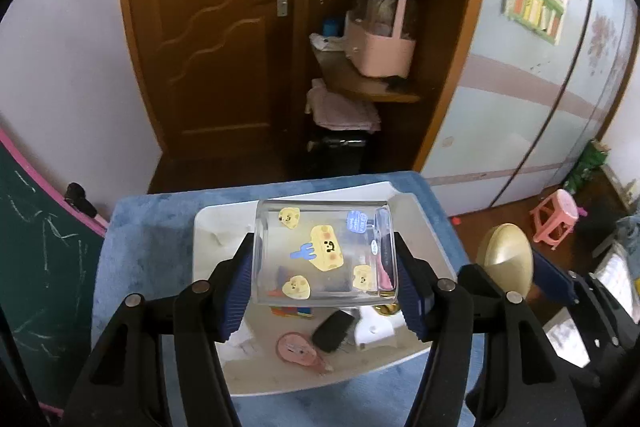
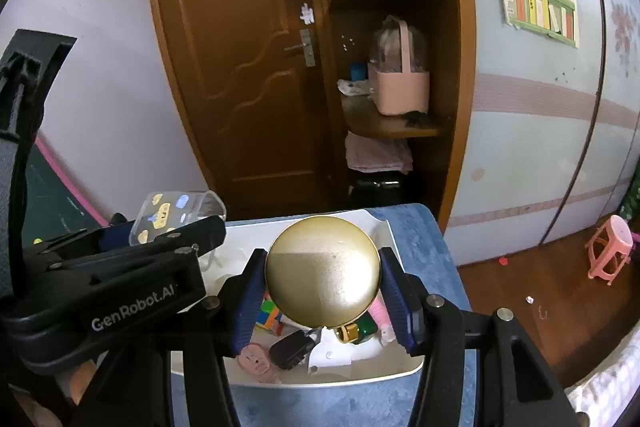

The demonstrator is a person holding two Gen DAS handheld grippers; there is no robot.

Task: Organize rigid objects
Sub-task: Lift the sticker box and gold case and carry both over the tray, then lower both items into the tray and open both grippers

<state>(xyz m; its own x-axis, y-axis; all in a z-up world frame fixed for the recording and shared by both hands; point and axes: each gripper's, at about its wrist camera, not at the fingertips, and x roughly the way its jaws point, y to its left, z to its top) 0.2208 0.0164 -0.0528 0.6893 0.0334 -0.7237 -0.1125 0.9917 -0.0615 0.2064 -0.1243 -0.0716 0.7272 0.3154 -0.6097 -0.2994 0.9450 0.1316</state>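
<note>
Desk (image 1: 152,227) under blue plush cloth bears a white tray (image 1: 208,227) of small items. Above it, left gripper (image 1: 325,277) jaws clamp a clear stickered box (image 1: 320,251), tilted, broad face toward camera. Right gripper (image 2: 323,297) jaws hold a gold round lid (image 2: 322,271). Beyond: wooden door (image 1: 208,27), corner shelves (image 1: 376,91).

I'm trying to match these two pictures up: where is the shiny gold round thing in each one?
Left wrist view: the gold dome sits at the right edge, gripped by the right gripper.
Right wrist view: centre, large, between the fingers.
Shared landmark: the white tray on blue cloth below it.
</note>
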